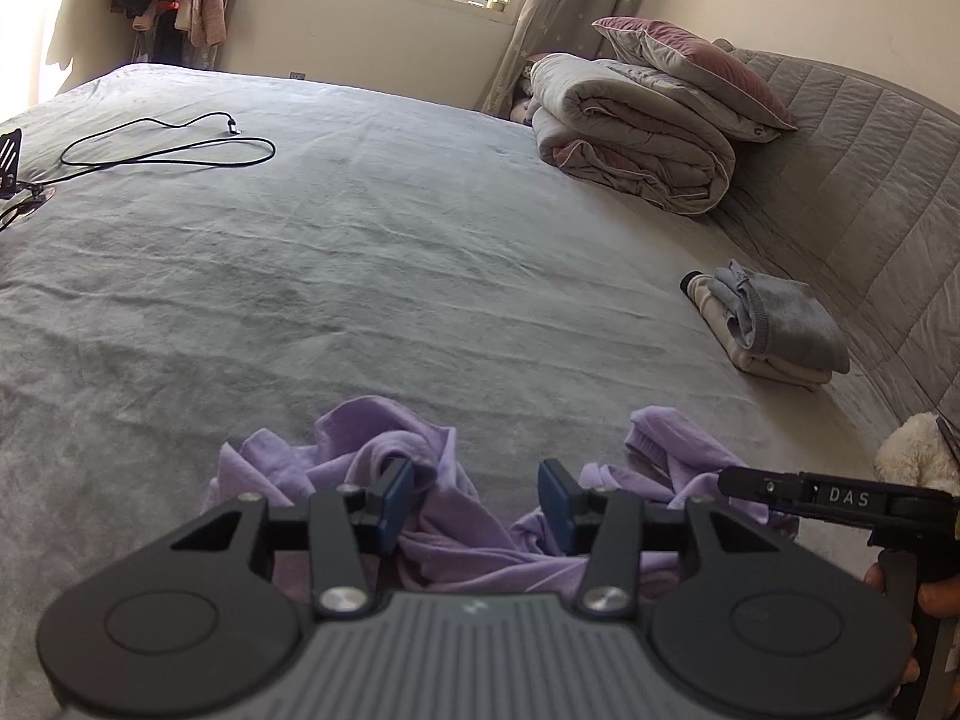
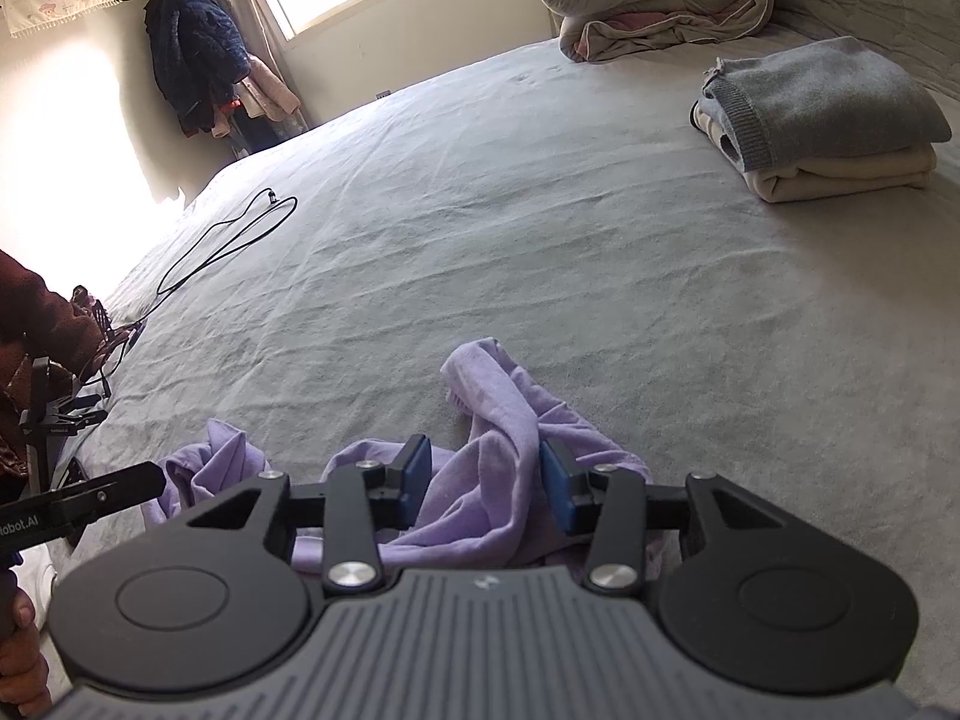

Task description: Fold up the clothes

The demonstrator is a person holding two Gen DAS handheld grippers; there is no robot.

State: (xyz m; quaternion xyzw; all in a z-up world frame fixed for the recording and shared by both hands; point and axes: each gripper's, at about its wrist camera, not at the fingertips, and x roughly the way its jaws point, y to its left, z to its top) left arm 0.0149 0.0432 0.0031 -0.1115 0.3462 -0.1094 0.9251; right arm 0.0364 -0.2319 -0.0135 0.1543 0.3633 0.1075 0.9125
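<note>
A crumpled lilac garment (image 1: 384,456) lies in a heap at the near edge of the grey bed (image 1: 360,276). My left gripper (image 1: 477,501) hangs open just above the heap, with loose fabric lying between its blue pads. The right gripper (image 1: 756,489) shows at the right of this view, its tip at the garment's right part. In the right wrist view the right gripper (image 2: 486,480) is open too, straddling a raised ridge of the lilac garment (image 2: 498,420). The left gripper (image 2: 120,492) reaches in from the left edge there.
A stack of folded clothes (image 1: 774,324), grey on cream, sits on the right side of the bed. A rolled duvet (image 1: 636,126) with a pillow (image 1: 696,69) lies at the far right. A black cable (image 1: 174,147) loops at the far left. A plush toy (image 1: 918,450) is at the right edge.
</note>
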